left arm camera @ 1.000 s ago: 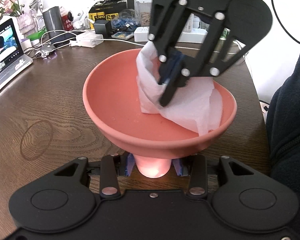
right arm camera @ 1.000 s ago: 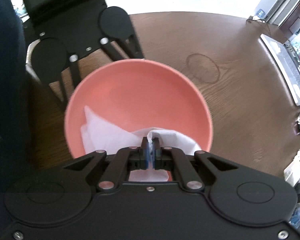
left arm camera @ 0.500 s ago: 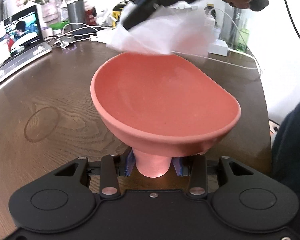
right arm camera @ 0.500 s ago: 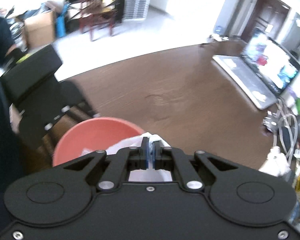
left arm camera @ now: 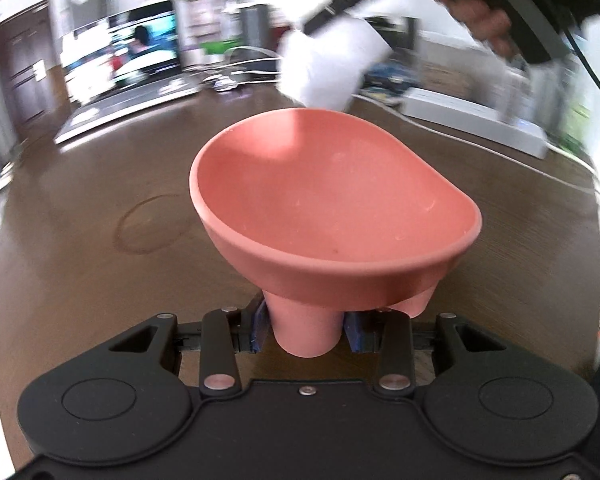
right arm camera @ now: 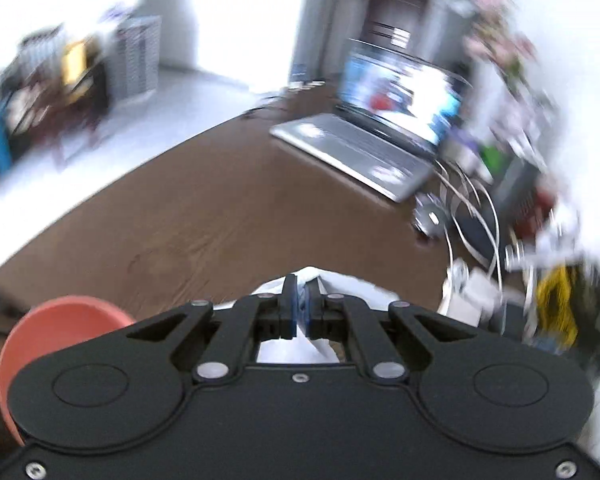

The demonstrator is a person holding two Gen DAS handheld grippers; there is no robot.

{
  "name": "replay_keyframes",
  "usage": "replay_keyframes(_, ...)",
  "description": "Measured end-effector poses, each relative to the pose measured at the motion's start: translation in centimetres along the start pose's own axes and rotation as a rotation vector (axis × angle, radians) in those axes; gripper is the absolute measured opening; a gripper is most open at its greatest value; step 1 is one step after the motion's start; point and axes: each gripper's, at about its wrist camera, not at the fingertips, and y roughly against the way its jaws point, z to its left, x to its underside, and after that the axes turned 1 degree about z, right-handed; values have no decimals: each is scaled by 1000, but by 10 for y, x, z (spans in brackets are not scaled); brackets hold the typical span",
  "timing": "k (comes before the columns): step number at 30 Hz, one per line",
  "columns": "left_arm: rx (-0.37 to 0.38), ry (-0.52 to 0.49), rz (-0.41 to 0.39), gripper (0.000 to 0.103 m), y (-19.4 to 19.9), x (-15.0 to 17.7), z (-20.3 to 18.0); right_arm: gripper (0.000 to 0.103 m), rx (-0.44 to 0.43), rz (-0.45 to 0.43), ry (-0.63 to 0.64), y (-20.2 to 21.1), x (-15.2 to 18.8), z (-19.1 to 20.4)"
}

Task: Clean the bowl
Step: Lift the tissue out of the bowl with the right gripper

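Bright daylight, lots of blur

Both fisheye views bend round at the edges. White glare washes out the room toward 12 o'clock. The laptop and clutter are smeared with blur, but the pink bowl looks fairly sharp, and the desk shines softly.

Left gripper low and near, blue pads squeezing tight, right gripper up high, pads pinched together, a hand holding it

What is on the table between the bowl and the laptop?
Only bare table, with a faint ring mark, lies between bowl and laptop, in the left wrist view.
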Motion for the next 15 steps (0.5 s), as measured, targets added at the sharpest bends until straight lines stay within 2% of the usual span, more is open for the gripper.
replay_keyframes(2, -30, 34, 4, 38, 0, -1, 4, 3, 14, 43, -47, -12, 5, -14)
replay_keyframes(5, -42, 44, 8, 38, 0, -3, 5, 3, 21, 116, -32, -42, 14, -15)
replay_keyframes(7, -46, 50, 13, 38, 0, -4, 6, 7, 13, 180, -19, -62, 22, -21)
replay_keyframes(9, -48, 52, 18, 38, 1, -6, 6, 39, 16, 222, -12, -74, 32, -22)
replay_keyframes(10, -48, 53, 22, 38, 1, -7, 5, 42, 15, 239, -14, -77, 37, -23)
replay_keyframes(11, -48, 54, 27, 38, 1, -8, 5, 53, 11, 241, -24, -76, 40, -24)
replay_keyframes(12, -49, 54, 29, 38, 1, -9, 5, 69, 7, 241, -34, -75, 43, -25)
replay_keyframes(15, -42, 62, 33, 38, 1, -9, 6, 77, -7, 241, -50, -71, 50, -28)
